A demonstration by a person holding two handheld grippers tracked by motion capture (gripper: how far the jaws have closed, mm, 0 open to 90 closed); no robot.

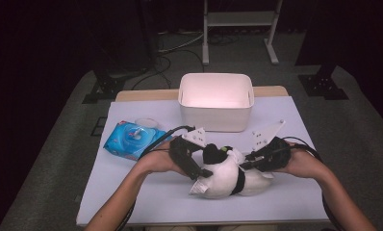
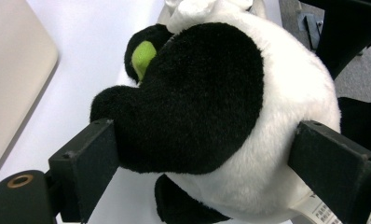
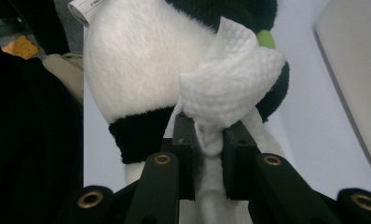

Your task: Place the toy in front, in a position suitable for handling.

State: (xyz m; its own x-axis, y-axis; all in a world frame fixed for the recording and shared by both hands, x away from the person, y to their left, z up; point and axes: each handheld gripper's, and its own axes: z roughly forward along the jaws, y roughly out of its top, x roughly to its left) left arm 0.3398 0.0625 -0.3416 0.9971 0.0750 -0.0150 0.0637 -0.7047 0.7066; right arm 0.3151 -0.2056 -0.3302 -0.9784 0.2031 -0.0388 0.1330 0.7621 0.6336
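Note:
A black-and-white plush panda point(image 1: 225, 180) lies on the white table point(image 1: 146, 192) near the front edge. My left gripper point(image 1: 202, 169) holds its head end; in the left gripper view the panda point(image 2: 277, 93) sits squeezed between both jaws of the gripper point(image 2: 207, 163), with a green spot point(image 2: 142, 56) on its face. My right gripper point(image 1: 245, 162) is shut on a crumpled white wipe point(image 3: 230, 88), which rests against the panda's point(image 3: 132, 60) white fur. The gripper point(image 3: 209, 140) pinches the wipe's lower end.
A white plastic bin point(image 1: 216, 101) stands behind the panda at the table's far middle. A blue pack of wet wipes point(image 1: 131, 139) lies to the left, with its lid point(image 1: 146, 122) flipped up. A person's forearms come in from the bottom.

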